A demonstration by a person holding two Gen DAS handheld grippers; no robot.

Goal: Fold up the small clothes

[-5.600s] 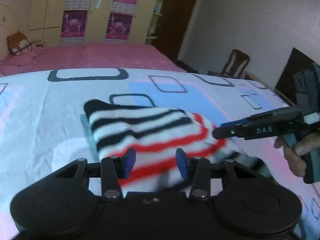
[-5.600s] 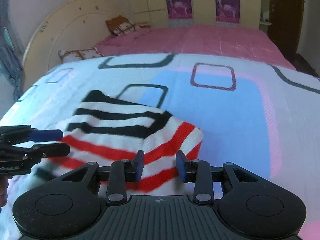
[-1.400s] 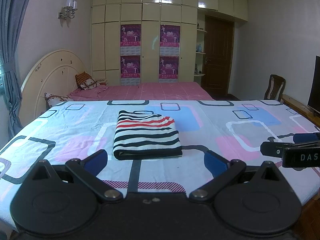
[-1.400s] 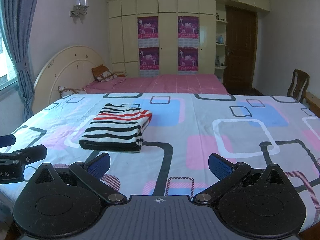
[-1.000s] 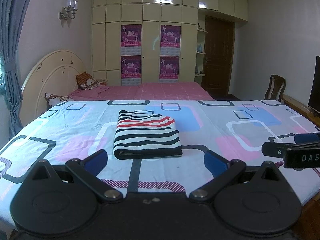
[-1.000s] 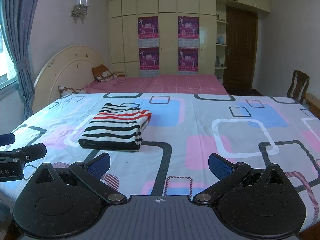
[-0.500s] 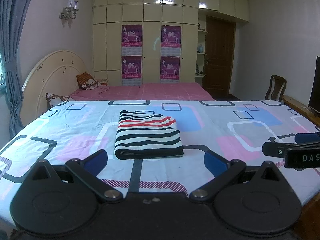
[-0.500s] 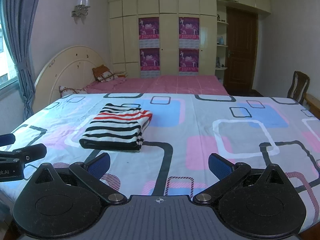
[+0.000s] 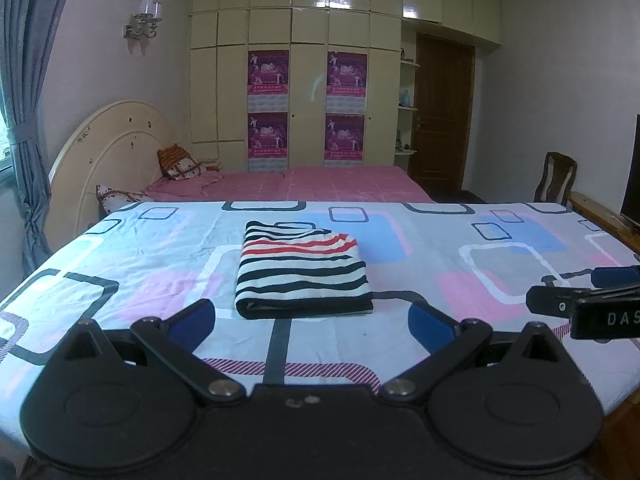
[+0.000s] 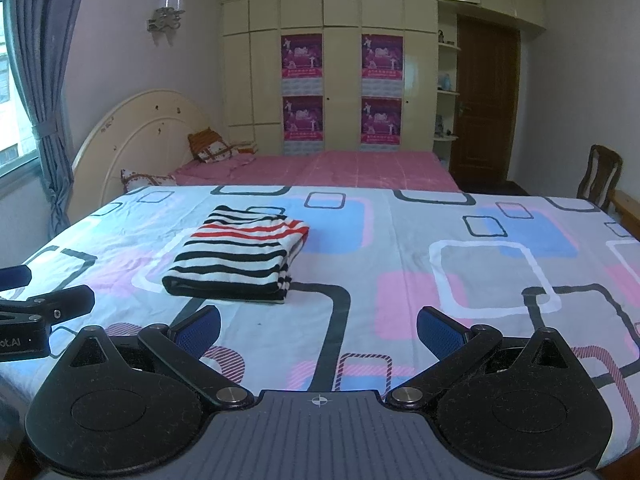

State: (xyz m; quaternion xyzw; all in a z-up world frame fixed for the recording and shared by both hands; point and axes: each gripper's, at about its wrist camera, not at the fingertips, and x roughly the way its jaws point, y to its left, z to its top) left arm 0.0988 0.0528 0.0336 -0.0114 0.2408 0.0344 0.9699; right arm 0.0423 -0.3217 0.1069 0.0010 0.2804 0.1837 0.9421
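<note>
A small striped garment (image 9: 302, 270), white with black and red bands, lies folded into a flat rectangle on the patterned bedsheet (image 9: 460, 264). In the right wrist view the same striped garment (image 10: 240, 256) sits left of centre. My left gripper (image 9: 312, 326) is open, its blue pads spread wide, held back near the bed's front edge with nothing between them. My right gripper (image 10: 318, 328) is open too and holds nothing. Each gripper pokes into the other's view: the right one (image 9: 580, 294) at the right edge, the left one (image 10: 44, 296) at the left edge.
A pink bed (image 9: 288, 186) with pillows (image 9: 180, 164) and a round headboard (image 9: 108, 152) lies behind. Tall cupboards with purple posters (image 9: 268, 106) line the back wall. A dark door (image 9: 444, 128), a wooden chair (image 9: 558, 174) and curtains (image 9: 20, 120) ring the room.
Since 5.6 s ago both grippers have opened wide and pulled back from the striped garment, which now lies folded alone. Over the last second the views barely shift.
</note>
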